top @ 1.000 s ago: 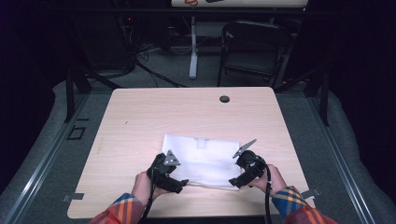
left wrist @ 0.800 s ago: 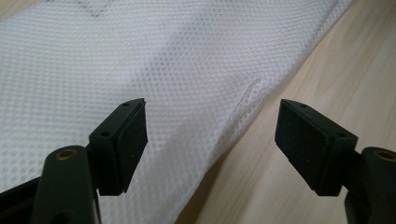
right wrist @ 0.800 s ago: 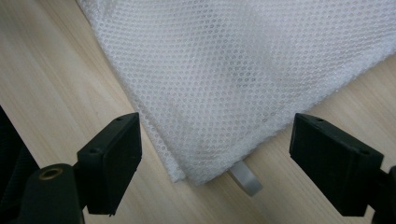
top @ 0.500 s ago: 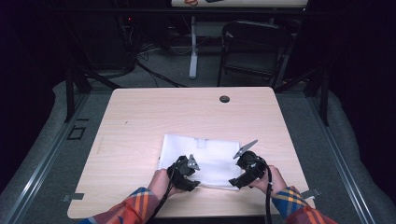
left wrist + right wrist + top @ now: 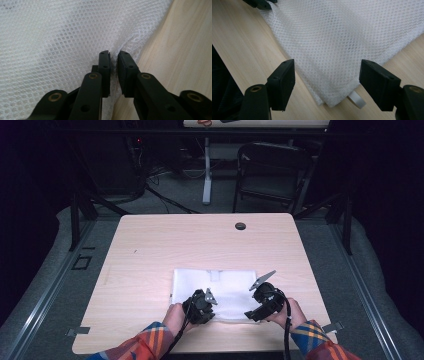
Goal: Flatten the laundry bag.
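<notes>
A white mesh cloth [image 5: 220, 285] lies folded flat on the near half of the wooden table [image 5: 200, 240]. My left gripper [image 5: 202, 306] is at the cloth's near edge, left of its middle. In the left gripper view its jaws [image 5: 113, 56] are shut on a puckered fold of the mesh cloth [image 5: 62, 37]. My right gripper [image 5: 257, 307] hovers at the near right corner. Its jaws [image 5: 328, 72] stand wide open on either side of the layered corner of the cloth [image 5: 342, 37], where a small white tag [image 5: 357, 98] sticks out. The left gripper [image 5: 259, 3] shows at the far corner there.
A dark round grommet [image 5: 240, 226] sits near the table's far edge. Behind the table stand a black chair [image 5: 270, 170] and a white post [image 5: 206, 170] with cables on the floor. Bare wood runs left of and beyond the cloth.
My left gripper has slid right along the cloth's near edge, from its left corner toward the middle, bunching the mesh. The right gripper has barely moved.
</notes>
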